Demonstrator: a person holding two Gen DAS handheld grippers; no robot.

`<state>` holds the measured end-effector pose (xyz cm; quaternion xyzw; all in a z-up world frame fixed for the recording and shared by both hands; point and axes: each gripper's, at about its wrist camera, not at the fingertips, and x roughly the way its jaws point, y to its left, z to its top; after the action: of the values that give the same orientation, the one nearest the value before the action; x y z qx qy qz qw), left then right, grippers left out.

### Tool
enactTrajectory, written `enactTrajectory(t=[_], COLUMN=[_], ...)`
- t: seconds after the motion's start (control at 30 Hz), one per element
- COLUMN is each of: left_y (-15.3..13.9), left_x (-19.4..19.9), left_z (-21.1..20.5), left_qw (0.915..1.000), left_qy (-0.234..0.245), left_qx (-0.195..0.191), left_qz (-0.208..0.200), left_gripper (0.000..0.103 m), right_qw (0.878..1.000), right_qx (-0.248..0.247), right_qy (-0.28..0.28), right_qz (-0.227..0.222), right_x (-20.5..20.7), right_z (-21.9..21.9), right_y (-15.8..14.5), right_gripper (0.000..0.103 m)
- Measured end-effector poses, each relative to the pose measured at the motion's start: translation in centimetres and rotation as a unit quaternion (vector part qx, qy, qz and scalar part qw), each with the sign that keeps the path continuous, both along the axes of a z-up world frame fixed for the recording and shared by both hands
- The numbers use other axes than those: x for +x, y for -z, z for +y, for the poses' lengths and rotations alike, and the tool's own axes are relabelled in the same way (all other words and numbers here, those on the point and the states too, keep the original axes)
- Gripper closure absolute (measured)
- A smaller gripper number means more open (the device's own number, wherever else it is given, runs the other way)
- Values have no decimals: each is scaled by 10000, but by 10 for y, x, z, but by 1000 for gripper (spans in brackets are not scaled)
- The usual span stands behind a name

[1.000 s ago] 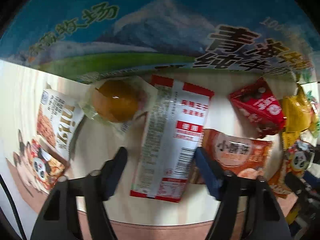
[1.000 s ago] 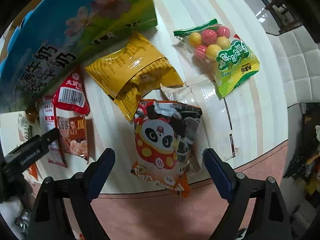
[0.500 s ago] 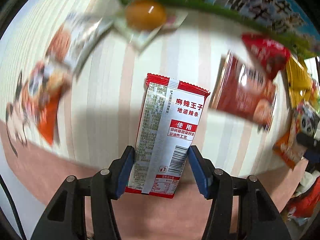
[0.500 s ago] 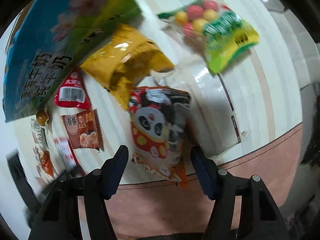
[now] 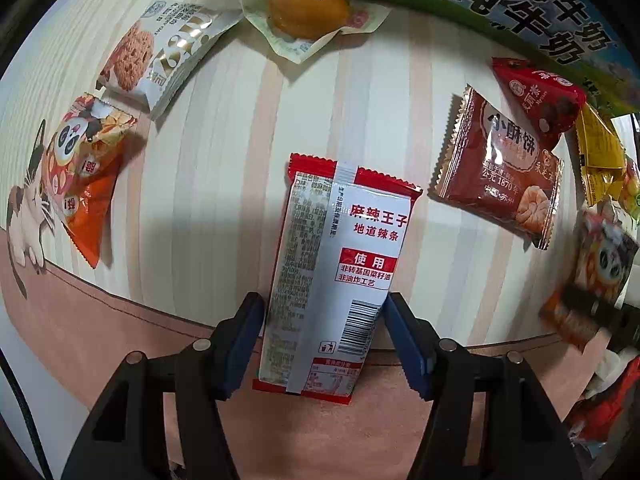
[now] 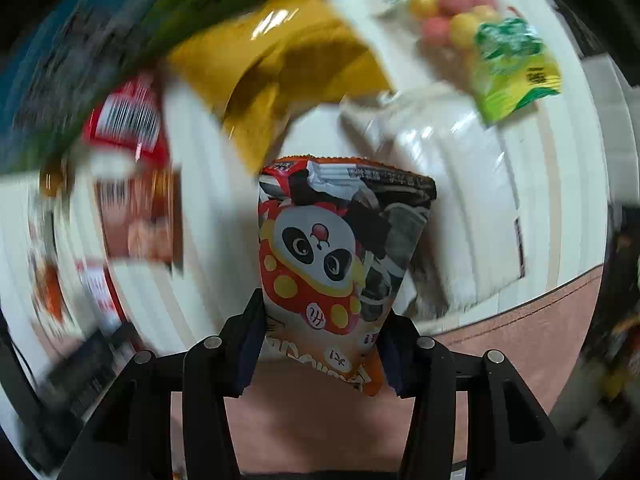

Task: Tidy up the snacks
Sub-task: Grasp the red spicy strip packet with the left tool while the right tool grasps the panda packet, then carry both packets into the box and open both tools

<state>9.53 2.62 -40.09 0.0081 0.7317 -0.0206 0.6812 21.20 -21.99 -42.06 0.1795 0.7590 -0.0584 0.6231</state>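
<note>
My left gripper (image 5: 324, 320) is shut on a red-and-white spicy-strip packet (image 5: 340, 264) and holds it above the striped tablecloth (image 5: 224, 168). My right gripper (image 6: 320, 320) is shut on a panda snack bag (image 6: 340, 256), lifted off the table; this view is motion-blurred. That bag and the right gripper also show blurred at the right edge of the left wrist view (image 5: 596, 276).
Left wrist view: an egg pouch (image 5: 308, 10), a white cookie packet (image 5: 160, 56), a second panda bag (image 5: 88, 168), a brown pastry packet (image 5: 500, 172), a red packet (image 5: 540, 96), the blue milk carton (image 5: 520, 4). Right wrist view: yellow bag (image 6: 280, 60), candy-ball bag (image 6: 492, 40), clear packet (image 6: 452, 184).
Both grippers have closed on their packets and lifted them off the table. The left one drew back from the carton; the right view has swung and blurred.
</note>
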Motion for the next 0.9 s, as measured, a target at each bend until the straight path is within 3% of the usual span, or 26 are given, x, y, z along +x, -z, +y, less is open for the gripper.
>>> enactTrajectory(t=[0.1, 0.13, 0.23, 0.33, 0.6, 0.67, 0.73, 0.8, 0.9], left_y=[-3, -10, -10, -10, -3, -1, -2, -7, -18], left_x=[4, 17, 6, -9, -13, 12, 13, 17, 12], left_z=[-1, 5, 3, 1, -1, -3, -6, -20, -30], left_qw=[10000, 10000, 9997, 9998, 9996, 9996, 9995, 9995, 9994], left_qy=[-13, -46, -129, -66, 41, 96, 134, 144, 220], left_qx=[-4, -12, 15, 69, 102, 126, 133, 161, 198], left_qz=[-2, 48, 210, 201, 241, 246, 260, 242, 199], left_gripper=[49, 49, 49, 47, 47, 47, 49, 50, 56], right_qw=[9975, 9964, 9937, 9940, 9977, 9981, 9982, 9979, 9961], right_qx=[157, 188, 208, -60, -22, -55, -106, -170, -454], right_qy=[-657, -799, -1072, -1078, -669, -609, -586, -615, -753], right_qz=[190, 223, 269, 177, 92, 98, 88, 71, 5], right_x=[-18, -21, -34, -38, -38, -36, -37, -35, -37], right_z=[14, 18, 25, 30, 21, 31, 33, 38, 50], right_y=[3, 3, 5, 3, 3, 4, 5, 2, -3], right_gripper=[50, 50, 49, 42, 39, 39, 39, 40, 50])
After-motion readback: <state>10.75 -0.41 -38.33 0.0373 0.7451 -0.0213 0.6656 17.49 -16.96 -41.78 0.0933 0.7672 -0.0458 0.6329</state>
